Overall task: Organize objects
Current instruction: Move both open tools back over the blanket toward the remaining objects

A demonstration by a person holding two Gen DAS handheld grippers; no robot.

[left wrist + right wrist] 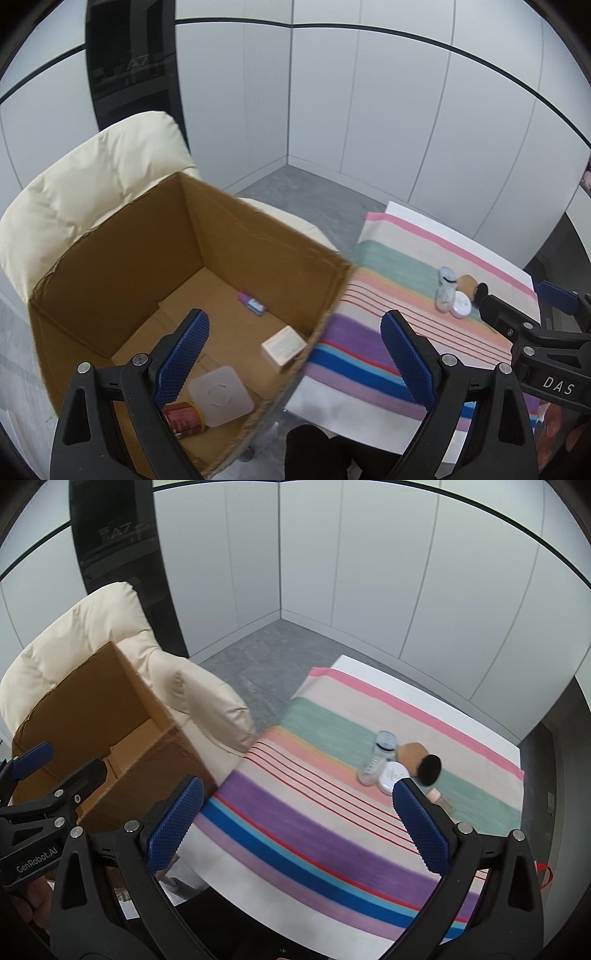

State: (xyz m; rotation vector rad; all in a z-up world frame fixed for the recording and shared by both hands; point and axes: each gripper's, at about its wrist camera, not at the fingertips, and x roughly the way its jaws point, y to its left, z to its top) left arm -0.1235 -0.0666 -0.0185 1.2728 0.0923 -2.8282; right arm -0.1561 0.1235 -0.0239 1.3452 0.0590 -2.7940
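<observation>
So, leftover items sat clustered on the striped cloth (295, 812) over the counter (354, 664), far right side: clear bottle (376, 760) lying down, white round jar (395, 777) touching it, makeup brush (421, 762) with tan handle and black bristles just behind, small pinkish item (436, 795) beside, too blurred to identify. Judgement: all looked light; bottle and jar rigid, smooth, likely slippery, bottle may roll. Best hold probably across the bottle's body, or the jar's sides; brush by the handle, not the soft bristles.

Cardboard box (110, 280) sat on a cream chair (92, 177), left of the counter, already holding a purple tube (253, 302), small white box (284, 347), translucent square lid (219, 395) and red tin (183, 419).

Left gripper (295, 350) hovered over the box edge, fingers (183, 354) wide, empty. Right gripper (295, 819) over the cloth, fingers (421, 823) wide, empty, near the cluster.
</observation>
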